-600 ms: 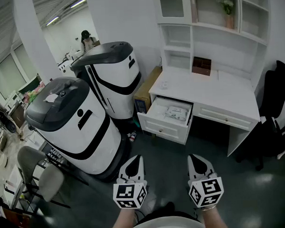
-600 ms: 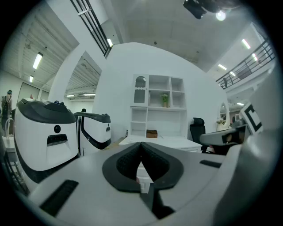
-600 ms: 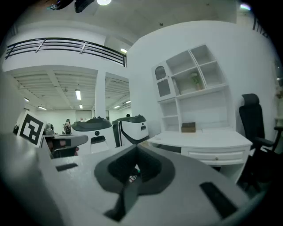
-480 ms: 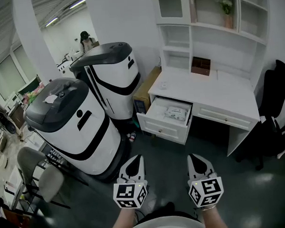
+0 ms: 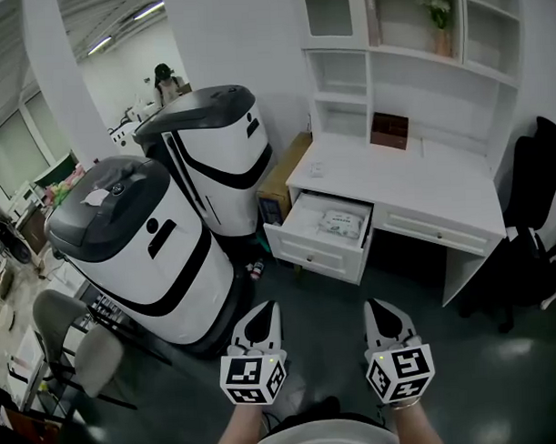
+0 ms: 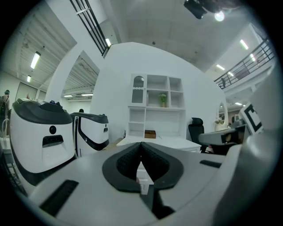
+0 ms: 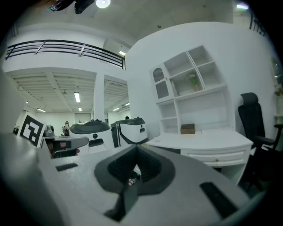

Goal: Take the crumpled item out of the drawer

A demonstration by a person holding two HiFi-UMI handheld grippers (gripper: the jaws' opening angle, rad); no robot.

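A white desk [image 5: 441,188] stands ahead with its left drawer [image 5: 315,247] pulled open. Inside lies a crumpled white item [image 5: 341,222] with faint print. My left gripper [image 5: 260,315] and right gripper [image 5: 384,311] are held side by side low in the head view, well short of the drawer, both shut and empty. In the left gripper view the left gripper [image 6: 141,144] has its jaw tips together, with the desk [image 6: 166,142] far beyond. The right gripper [image 7: 136,148] is likewise shut, the desk [image 7: 208,140] off to its right.
Two large white-and-black machines [image 5: 142,244] [image 5: 216,146] stand to the left of the desk. A cardboard box [image 5: 284,175] sits between them and the desk. A black office chair [image 5: 538,226] is on the right, a grey chair [image 5: 68,338] at lower left. A person [image 5: 167,81] stands far back.
The view has crept slightly forward; the desk and machines sit a little lower-left in the head view. Both grippers keep their places and stay shut.
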